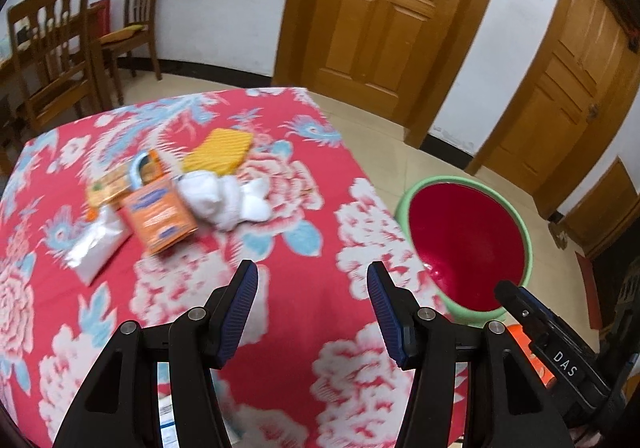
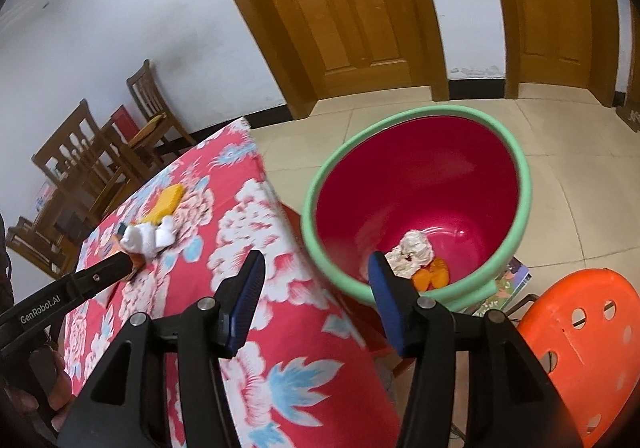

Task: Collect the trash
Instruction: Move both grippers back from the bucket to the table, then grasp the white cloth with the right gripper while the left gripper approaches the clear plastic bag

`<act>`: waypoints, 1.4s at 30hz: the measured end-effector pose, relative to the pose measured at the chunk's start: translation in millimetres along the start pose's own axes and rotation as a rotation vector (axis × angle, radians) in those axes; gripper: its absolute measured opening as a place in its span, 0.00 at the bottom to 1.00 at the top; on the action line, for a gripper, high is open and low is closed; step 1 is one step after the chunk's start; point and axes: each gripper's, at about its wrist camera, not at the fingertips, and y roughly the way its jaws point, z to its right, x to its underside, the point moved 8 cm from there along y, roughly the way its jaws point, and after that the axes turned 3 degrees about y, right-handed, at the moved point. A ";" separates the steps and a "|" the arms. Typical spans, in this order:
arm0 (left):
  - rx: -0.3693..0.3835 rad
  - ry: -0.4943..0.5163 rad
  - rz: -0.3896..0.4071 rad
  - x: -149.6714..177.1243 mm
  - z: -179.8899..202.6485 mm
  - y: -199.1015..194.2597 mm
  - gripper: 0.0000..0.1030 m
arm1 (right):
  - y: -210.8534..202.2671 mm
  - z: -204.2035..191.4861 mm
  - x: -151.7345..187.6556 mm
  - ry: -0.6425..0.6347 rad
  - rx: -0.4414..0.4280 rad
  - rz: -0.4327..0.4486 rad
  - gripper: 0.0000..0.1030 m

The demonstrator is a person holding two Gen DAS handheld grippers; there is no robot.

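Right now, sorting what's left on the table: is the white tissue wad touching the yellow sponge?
Touching. In the left wrist view the tissue wad lies against the near edge of the yellow sponge, no cloth showing between them.

Red floral-clothed table [image 1: 288, 312] with orange packets [image 1: 160, 218], white tissue [image 1: 224, 200], yellow sponge [image 1: 220, 152], white pouch [image 1: 96, 250].

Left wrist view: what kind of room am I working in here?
Most likely a home dining or living room: panelled wooden doors, wooden dining chairs by the wall, a tiled floor, and a table under a red floral cloth with a red bin beside it.
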 end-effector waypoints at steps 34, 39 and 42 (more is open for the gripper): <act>-0.226 -0.182 0.005 10.9 -175.5 -2.1 0.61 | 65.0 -154.9 20.2 -0.284 -0.109 -0.163 0.62; -0.246 -0.169 -0.009 10.6 -185.2 9.7 0.64 | 86.9 -173.6 21.6 -0.345 -0.103 -0.193 0.64; -0.252 -0.173 -0.019 11.4 -189.0 15.2 0.64 | 102.3 -181.1 24.1 -0.378 -0.101 -0.226 0.64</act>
